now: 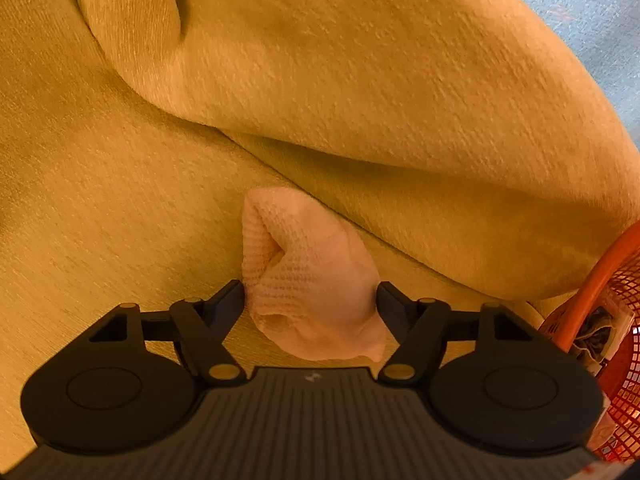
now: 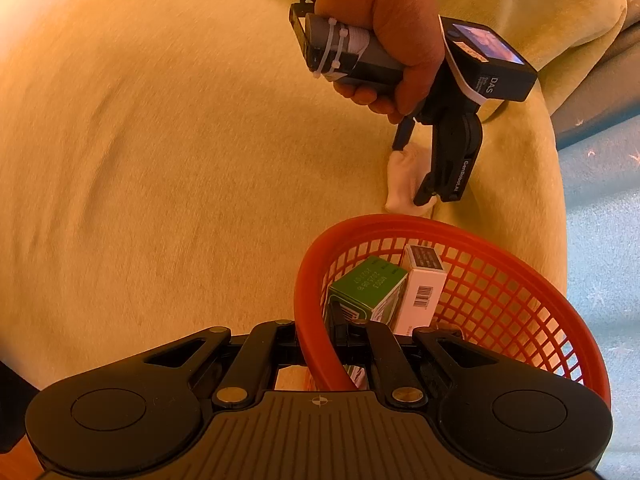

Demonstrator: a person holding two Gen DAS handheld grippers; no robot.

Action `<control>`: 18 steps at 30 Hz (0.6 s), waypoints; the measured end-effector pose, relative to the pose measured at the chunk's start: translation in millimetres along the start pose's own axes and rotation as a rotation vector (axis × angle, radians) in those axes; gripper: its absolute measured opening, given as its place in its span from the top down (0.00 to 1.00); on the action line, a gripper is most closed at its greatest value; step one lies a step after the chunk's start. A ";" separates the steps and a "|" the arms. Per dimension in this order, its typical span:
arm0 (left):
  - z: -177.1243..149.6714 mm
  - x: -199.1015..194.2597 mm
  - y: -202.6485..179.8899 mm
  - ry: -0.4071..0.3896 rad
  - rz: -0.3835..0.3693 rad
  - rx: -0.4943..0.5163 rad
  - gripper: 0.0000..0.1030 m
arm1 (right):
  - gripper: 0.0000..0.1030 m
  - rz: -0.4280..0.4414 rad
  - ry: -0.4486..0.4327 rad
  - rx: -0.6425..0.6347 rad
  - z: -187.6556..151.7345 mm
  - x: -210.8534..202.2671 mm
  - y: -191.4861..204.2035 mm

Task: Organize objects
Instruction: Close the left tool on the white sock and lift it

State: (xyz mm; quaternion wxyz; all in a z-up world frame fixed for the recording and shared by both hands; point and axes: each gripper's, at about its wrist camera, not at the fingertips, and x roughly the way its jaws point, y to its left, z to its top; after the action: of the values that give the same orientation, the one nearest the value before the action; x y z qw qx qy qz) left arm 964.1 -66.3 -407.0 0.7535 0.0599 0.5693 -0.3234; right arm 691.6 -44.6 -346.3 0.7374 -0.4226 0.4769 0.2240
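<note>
A yellow sofa (image 1: pixel 100 200) filled nearly all of both views, its seat running across the left and centre of each frame and a thick cushion (image 1: pixel 400 100) bulging over the upper right of the left wrist view. Pale blue-grey floor (image 2: pixel 600 240) showed only along the right edge, and little else of the room could be made out.

An orange basket (image 2: pixel 500 300) sat at lower right of the right wrist view, its rim pinched between the closed fingers of the right hand-held gripper (image 2: pixel 320 344) at bottom centre. Inside lay a green box (image 2: pixel 368 292) and a white box (image 2: pixel 424 284), touching side by side.

Just beyond the basket's far rim, in the upper right of centre, a hand (image 2: pixel 392 28) gripped the left hand-held gripper (image 1: pixel 310 300). Its fingers stood on either side of a small cream cloth (image 1: pixel 304 272), which lay on the seat right against the foot of the cushion. In the left wrist view the cloth sat at lower centre, the fingertips touching its two sides, though whether they were already pressing or only framing it I could not tell.

The step in hand looked like picking the cloth off the seat. The next move probably called for a firm squeeze on the soft bundle, a lift clear of the cushion, and a short carry to the lower right into the basket, which sat near
</note>
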 end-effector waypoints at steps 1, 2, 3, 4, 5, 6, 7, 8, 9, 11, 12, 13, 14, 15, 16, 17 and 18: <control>0.1 0.0 0.2 0.002 0.003 -0.003 0.37 | 0.97 0.000 0.000 0.000 0.3 -0.2 0.6; 0.3 -0.2 0.7 0.002 0.002 -0.007 0.39 | 0.97 0.000 -0.001 0.000 0.5 0.2 0.6; 0.5 -0.5 1.2 0.004 0.003 -0.011 0.44 | 0.97 0.000 -0.001 0.000 0.5 -0.2 0.9; 0.7 -1.0 1.5 0.006 0.006 -0.012 0.47 | 0.97 0.000 -0.001 0.000 0.5 -0.3 1.0; 0.8 -1.8 1.8 0.006 0.005 -0.014 0.50 | 0.97 0.000 -0.002 -0.001 0.3 -0.2 1.1; 0.8 -2.8 2.4 0.006 0.004 -0.016 0.54 | 0.97 0.000 -0.003 -0.003 0.2 -0.1 1.2; 0.7 -3.9 2.9 0.007 0.003 -0.017 0.59 | 0.97 0.000 -0.004 -0.004 -0.1 -0.4 1.5; 0.6 -4.9 3.1 0.009 0.001 -0.015 0.61 | 0.97 0.000 -0.004 -0.005 -0.7 -0.4 1.4; 0.2 -6.3 3.1 0.009 -0.001 -0.012 0.65 | 0.97 0.000 -0.005 -0.006 -1.4 -0.9 1.5; -0.7 -9.2 1.9 0.008 -0.001 -0.002 0.70 | 0.97 -0.001 -0.005 -0.007 -1.5 -1.0 1.4; -1.3 -11.1 0.8 0.006 0.001 0.005 0.72 | 0.97 -0.002 -0.005 -0.010 -1.7 -1.1 1.6; -2.1 -13.2 -0.3 0.003 0.006 0.011 0.73 | 0.97 -0.002 -0.006 -0.011 -2.1 -1.5 2.0; -3.1 -15.7 -1.2 0.001 0.013 0.016 0.74 | 0.97 -0.003 -0.006 -0.012 -2.9 -1.0 2.2; -4.4 -18.6 -1.7 -0.003 0.020 0.021 0.74 | 0.97 -0.004 -0.007 -0.016 -2.9 -0.9 2.8; -5.6 -21.4 -1.2 -0.006 0.022 0.022 0.74 | 0.97 -0.004 -0.007 -0.019 -3.0 -0.8 3.2; -9.4 -26.0 -0.3 -0.009 0.023 0.021 0.74 | 0.97 -0.005 -0.008 -0.021 -3.2 -0.6 3.6; -11.4 -29.8 0.5 -0.010 0.026 0.019 0.74 | 0.97 -0.005 -0.008 -0.025 -3.4 -0.4 4.0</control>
State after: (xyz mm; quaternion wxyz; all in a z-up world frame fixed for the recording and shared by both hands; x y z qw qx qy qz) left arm 950.8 -48.1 -384.3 0.7600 0.0726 0.5614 -0.3193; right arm 686.7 -45.3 -348.2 0.7346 -0.4322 0.4698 0.2298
